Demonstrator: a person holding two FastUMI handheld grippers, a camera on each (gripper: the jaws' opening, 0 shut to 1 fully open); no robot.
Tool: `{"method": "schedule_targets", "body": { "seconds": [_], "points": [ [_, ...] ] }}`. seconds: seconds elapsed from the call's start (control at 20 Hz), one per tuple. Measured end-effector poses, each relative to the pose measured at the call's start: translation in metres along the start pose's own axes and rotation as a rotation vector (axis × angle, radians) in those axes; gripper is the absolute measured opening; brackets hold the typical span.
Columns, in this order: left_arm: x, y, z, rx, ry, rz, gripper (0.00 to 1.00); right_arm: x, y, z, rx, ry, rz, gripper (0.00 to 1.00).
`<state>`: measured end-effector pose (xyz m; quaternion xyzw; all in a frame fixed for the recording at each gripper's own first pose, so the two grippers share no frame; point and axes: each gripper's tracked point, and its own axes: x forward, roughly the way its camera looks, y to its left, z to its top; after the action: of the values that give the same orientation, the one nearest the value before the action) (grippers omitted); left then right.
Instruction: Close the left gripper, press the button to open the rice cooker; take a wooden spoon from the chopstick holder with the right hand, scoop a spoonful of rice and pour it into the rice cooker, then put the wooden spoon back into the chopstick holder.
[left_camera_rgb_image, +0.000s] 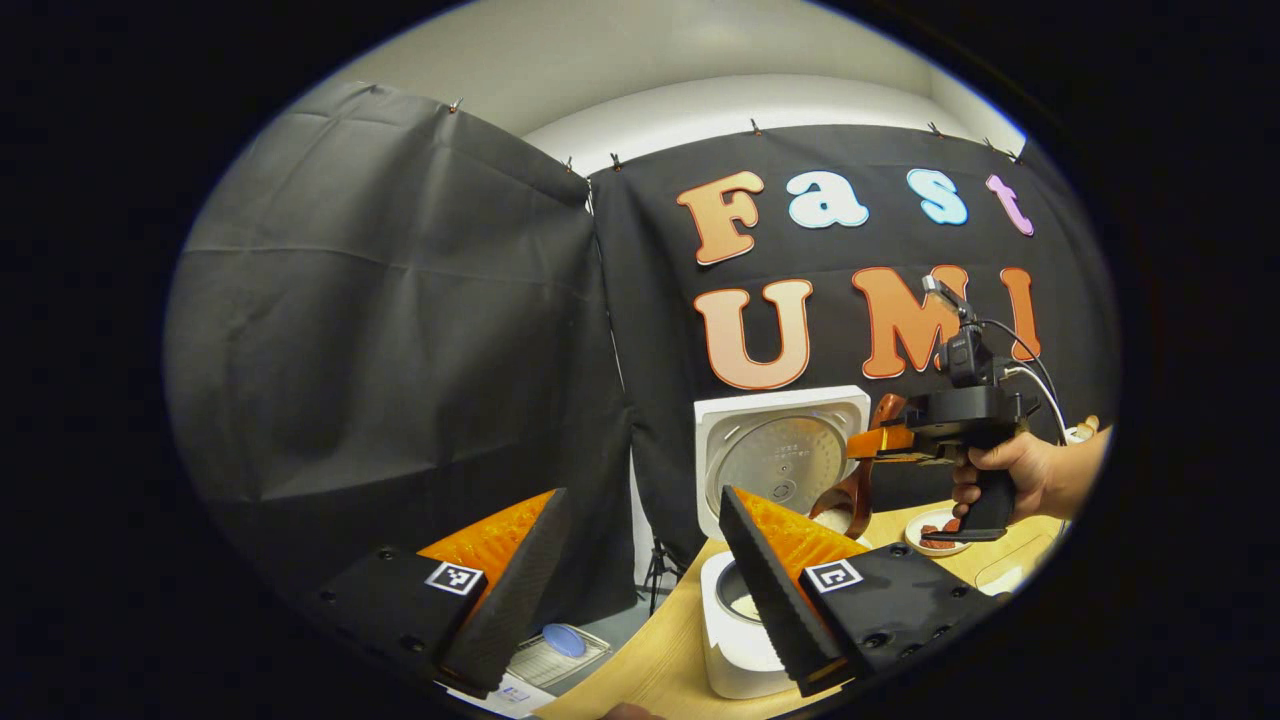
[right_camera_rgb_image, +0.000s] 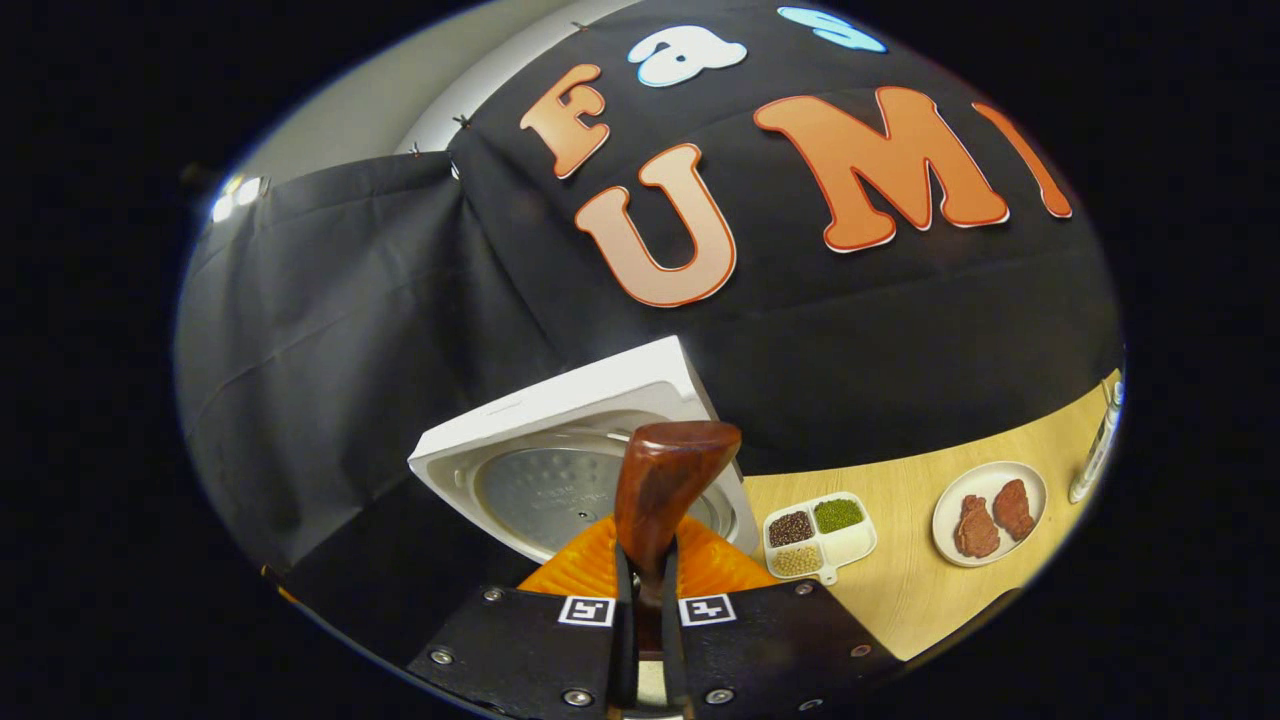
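Pouring step, by the look. Right gripper (right_camera_rgb_image: 640, 590) clenched on spoon (right_camera_rgb_image: 662, 490), bowl tipped below it over open cooker (left_camera_rgb_image: 745, 640). Left gripper (left_camera_rgb_image: 640, 570) released, idle. Next: finishing the tip, then carrying spoon back to holder.

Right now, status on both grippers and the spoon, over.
Left gripper open, hanging off the rice cooker. Right gripper shut on wooden spoon, bowl tipped over the open pot. Lid up; nothing in the way.
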<state>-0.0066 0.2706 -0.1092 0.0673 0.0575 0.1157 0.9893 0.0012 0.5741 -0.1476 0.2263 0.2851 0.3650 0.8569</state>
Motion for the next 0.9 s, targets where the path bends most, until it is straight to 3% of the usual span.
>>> {"method": "schedule_targets", "body": {
  "seconds": [0.65, 0.9],
  "points": [
    [-0.002, 0.003, -0.001, -0.015, 0.027, 0.025, 0.99, -0.021, 0.026, 0.027, -0.263, -0.065, 0.023, 0.09],
    [-0.003, 0.003, 0.0, -0.011, 0.025, 0.026, 0.99, -0.033, 0.039, 0.038, -0.417, -0.108, 0.034, 0.09]
  ]
}}
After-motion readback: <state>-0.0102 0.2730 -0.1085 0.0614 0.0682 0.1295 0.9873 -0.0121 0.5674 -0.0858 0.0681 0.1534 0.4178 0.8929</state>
